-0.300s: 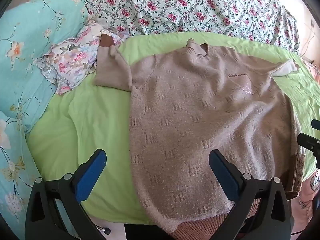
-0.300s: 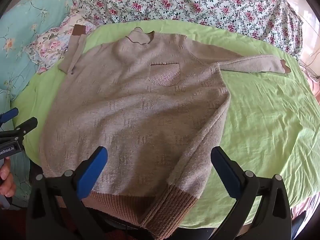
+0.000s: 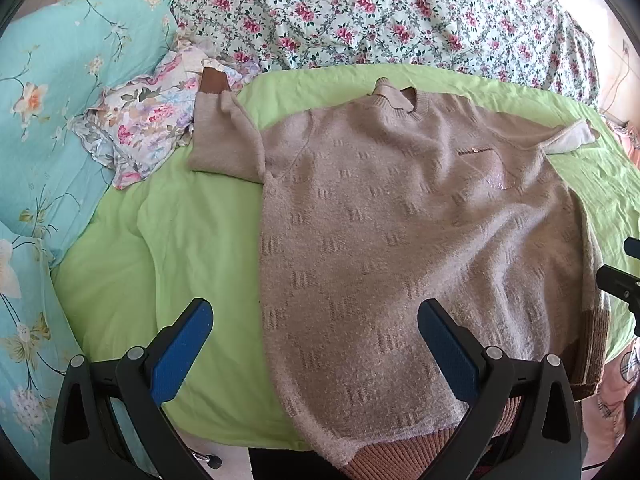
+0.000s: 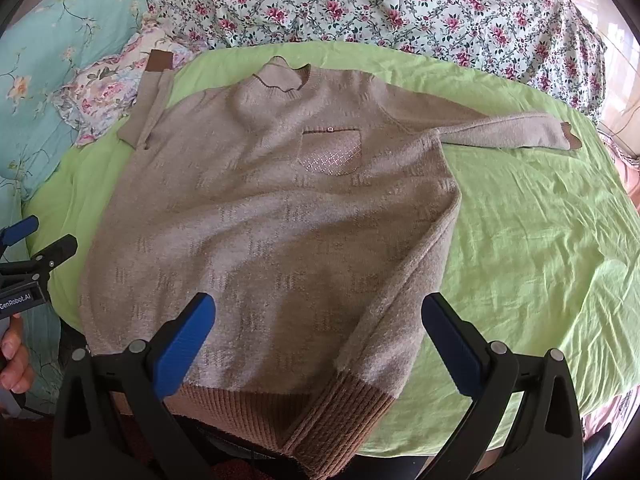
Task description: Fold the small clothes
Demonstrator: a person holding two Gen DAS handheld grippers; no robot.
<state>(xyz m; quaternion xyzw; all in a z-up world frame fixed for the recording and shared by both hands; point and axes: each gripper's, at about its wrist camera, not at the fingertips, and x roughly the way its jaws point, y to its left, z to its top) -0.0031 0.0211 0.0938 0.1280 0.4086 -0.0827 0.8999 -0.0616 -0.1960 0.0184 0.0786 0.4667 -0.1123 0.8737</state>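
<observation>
a beige knitted sweater (image 4: 280, 220) lies spread face up on the bed's lime green sheet (image 4: 540, 240), its neck pointing away toward the far bedding and its darker brown ribbed hem (image 4: 328, 412) hanging at the near edge of the bed. there's a small chest pocket (image 4: 330, 152) with a glittery dotted front just below the collar. one sleeve (image 4: 508, 132) stretches out flat to the right across the sheet, its brown cuff at the far end. the other sleeve (image 3: 224, 136) is bent upward on the left, and its brown cuff rests on a crumpled pale flowered cloth (image 3: 140, 124) lying beside the sweater. behind all this runs a quilt with pink roses (image 3: 380, 12), and on the left a turquoise floral cover (image 3: 48, 100).

the left gripper (image 3: 316, 344) hovers over the near left part of the sweater, its blue-padded jaws spread wide and holding nothing; one finger is over bare green sheet, the other over the knit. the right gripper (image 4: 318, 340) hangs above the hem area near the right side seam, also spread wide with nothing between its pads. in the right wrist view, the left gripper shows at the far left edge, with part of the person's hand (image 4: 14, 360) under it.
</observation>
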